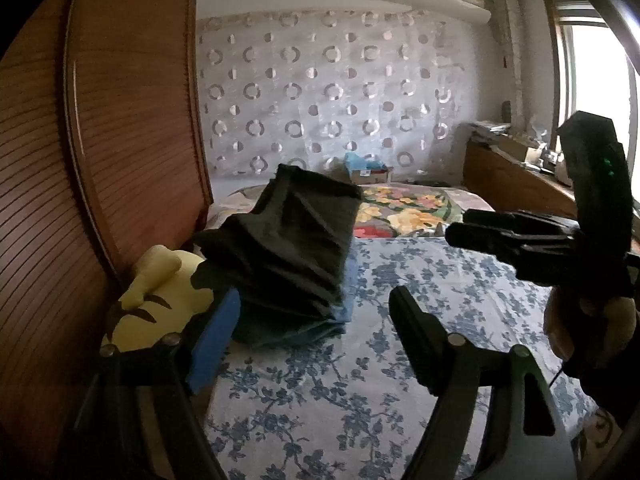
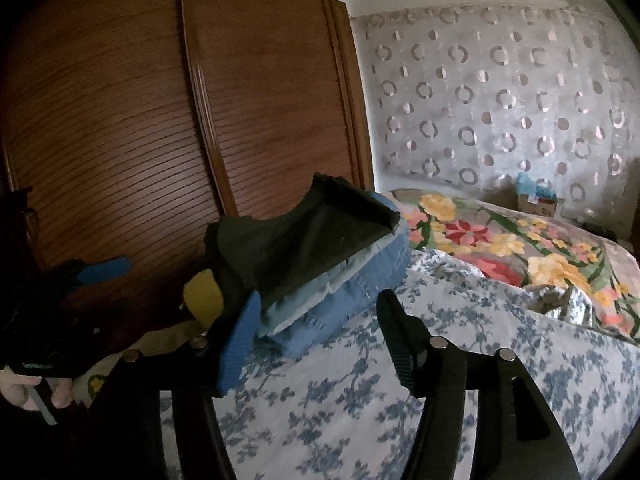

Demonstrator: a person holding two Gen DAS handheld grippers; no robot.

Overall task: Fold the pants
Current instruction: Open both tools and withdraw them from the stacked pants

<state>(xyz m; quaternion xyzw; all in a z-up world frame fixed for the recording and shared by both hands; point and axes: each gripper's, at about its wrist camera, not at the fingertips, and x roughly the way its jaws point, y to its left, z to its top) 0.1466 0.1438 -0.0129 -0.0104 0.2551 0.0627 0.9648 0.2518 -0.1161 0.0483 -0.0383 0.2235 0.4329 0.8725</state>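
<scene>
- The dark pants [image 1: 284, 240] lay folded on top of a stack of blue folded clothes [image 2: 340, 292], on the left side of the bed [image 1: 400, 320], just beside the wooden wardrobe [image 1: 120, 120].
- Left gripper [image 1: 316, 328] stood with its fingers apart, holding nothing, the stack just ahead and left of it.
- Right gripper [image 2: 316, 332] was likewise spread and empty, the stack ahead-left.
- The pants' long axis ran near-to-far; the left gripper seemed the nearer.
</scene>
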